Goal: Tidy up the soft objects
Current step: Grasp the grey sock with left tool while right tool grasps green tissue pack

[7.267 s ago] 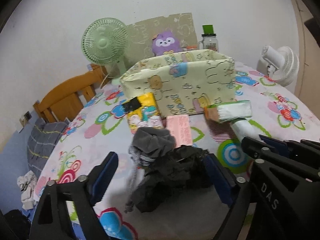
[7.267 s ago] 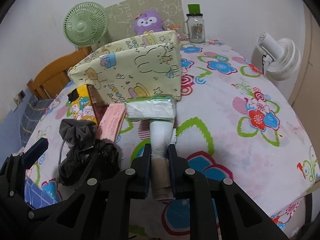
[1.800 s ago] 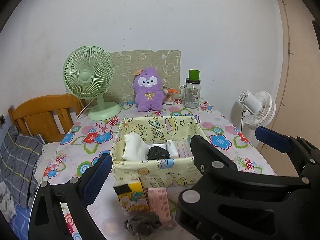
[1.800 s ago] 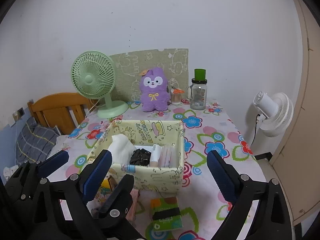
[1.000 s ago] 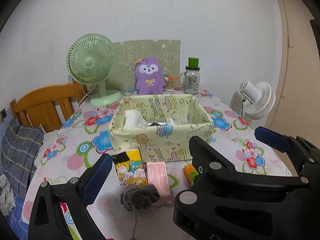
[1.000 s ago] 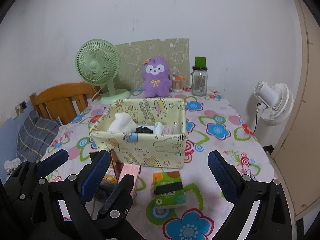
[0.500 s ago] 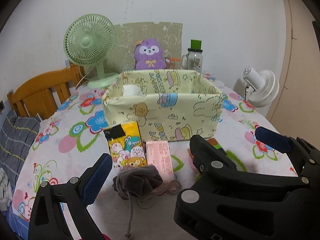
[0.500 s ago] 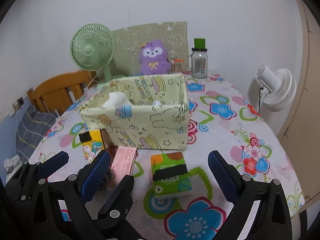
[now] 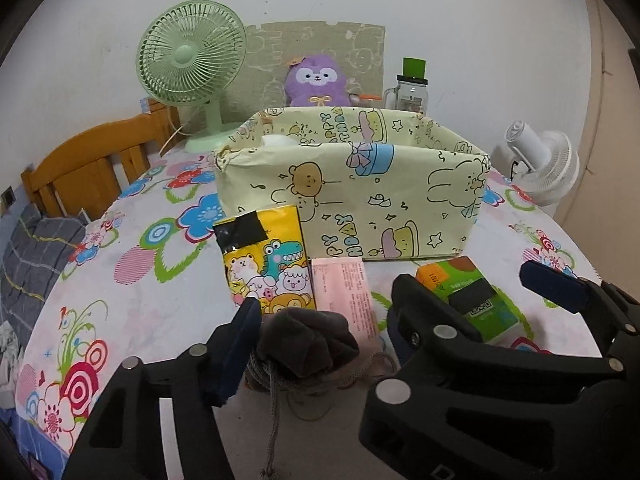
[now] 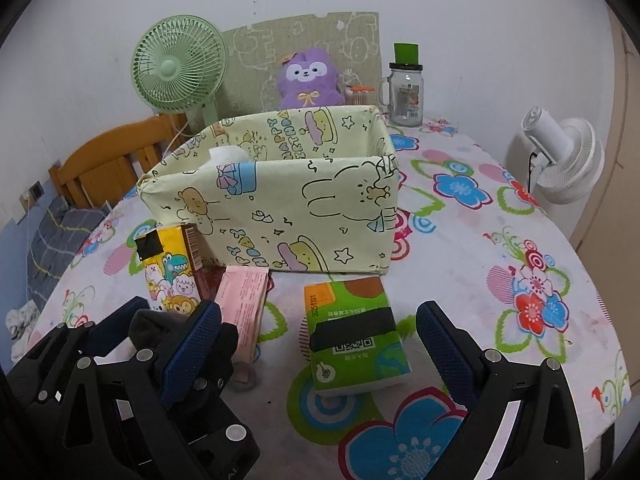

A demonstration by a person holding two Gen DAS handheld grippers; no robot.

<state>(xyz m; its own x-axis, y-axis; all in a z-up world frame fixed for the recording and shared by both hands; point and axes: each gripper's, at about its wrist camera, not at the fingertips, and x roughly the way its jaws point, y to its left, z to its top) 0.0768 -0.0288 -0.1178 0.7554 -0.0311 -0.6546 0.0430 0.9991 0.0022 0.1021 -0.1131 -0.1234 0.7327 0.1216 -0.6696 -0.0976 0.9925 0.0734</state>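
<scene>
Two grippers work the floral tablecloth (image 10: 480,208). The left gripper (image 9: 320,328) is closing its jaws round a soft grey drawstring pouch (image 9: 304,340) lying before the yellow tissue pack (image 9: 268,256); whether its pads press yet is unclear. Only the right wrist view shows the right gripper (image 10: 318,340), jaws wide, straddling the glossy green tissue pack (image 10: 356,344) untouched. Behind stands the paper-wrapped box (image 10: 296,208).
</scene>
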